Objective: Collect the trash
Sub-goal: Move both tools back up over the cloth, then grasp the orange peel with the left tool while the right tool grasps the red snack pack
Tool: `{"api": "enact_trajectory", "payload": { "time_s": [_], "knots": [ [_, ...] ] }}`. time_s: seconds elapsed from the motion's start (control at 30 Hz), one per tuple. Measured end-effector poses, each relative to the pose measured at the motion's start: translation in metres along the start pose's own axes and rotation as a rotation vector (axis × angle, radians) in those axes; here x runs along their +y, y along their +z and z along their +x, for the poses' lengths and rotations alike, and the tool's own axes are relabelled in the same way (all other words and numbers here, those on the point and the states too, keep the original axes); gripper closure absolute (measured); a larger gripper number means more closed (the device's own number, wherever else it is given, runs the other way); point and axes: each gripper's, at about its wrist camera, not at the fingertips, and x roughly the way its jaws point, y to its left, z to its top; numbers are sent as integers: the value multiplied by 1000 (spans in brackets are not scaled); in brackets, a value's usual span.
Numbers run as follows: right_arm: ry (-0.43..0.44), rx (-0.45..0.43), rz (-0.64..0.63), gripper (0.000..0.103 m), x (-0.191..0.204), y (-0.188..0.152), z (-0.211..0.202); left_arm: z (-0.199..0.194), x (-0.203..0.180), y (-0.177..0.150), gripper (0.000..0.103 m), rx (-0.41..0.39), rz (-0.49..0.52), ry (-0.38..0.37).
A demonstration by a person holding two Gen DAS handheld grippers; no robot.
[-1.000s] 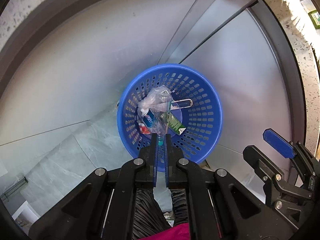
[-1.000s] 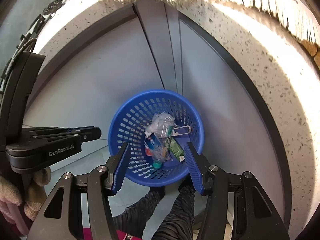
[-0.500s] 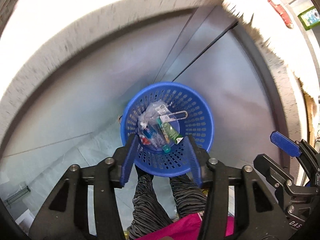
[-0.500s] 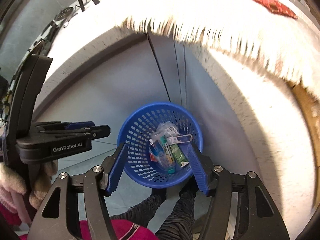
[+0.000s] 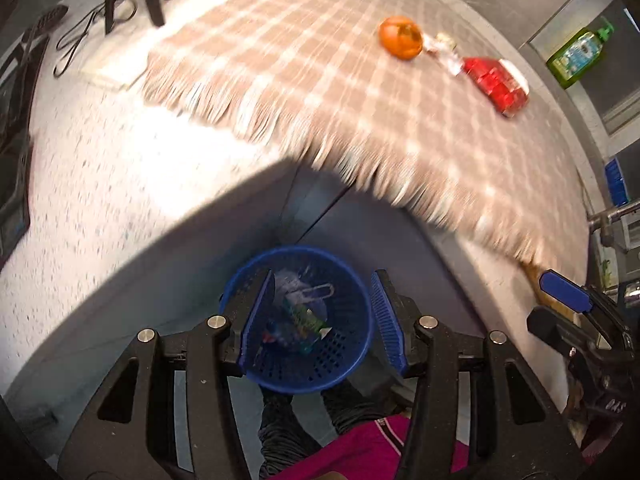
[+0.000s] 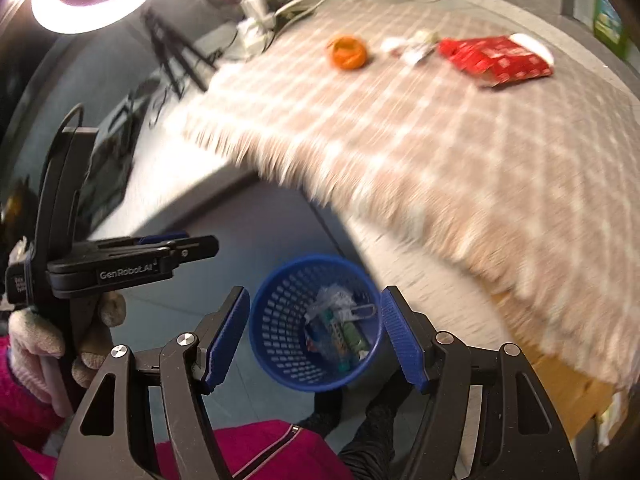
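Both grippers' fingers stand spread and empty, having just been opening: left gripper (image 5: 320, 320) and right gripper (image 6: 316, 336) frame the blue basket (image 6: 276, 344) at lower centre, with wrappers (image 6: 338, 330) lying inside it on the floor

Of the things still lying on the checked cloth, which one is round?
The orange fruit, farthest left of the three. The red packet is flat and rectangular, and the small crumpled wrapper between them has no regular shape.

"GenRobot.AI" is printed in pale letters on the left claw's (image 6: 202, 242) black body; nothing else legible
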Motion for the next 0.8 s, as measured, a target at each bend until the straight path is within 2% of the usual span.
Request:
{"api": "enact_trajectory", "payload": {
  "time_s": [0.1,0.43,0.8],
  "knots": [
    [-18,-45,34,35,-20,16,-14,-5,-11,17,42,-32,16,-10],
    [-73,-112,159,29,-97,76,-30,5,-44,73,42,-76,33,-22],
    [23,-109,386,29,-180,131,-2,21,-76,132,42,-101,55,3]
  ]
}}
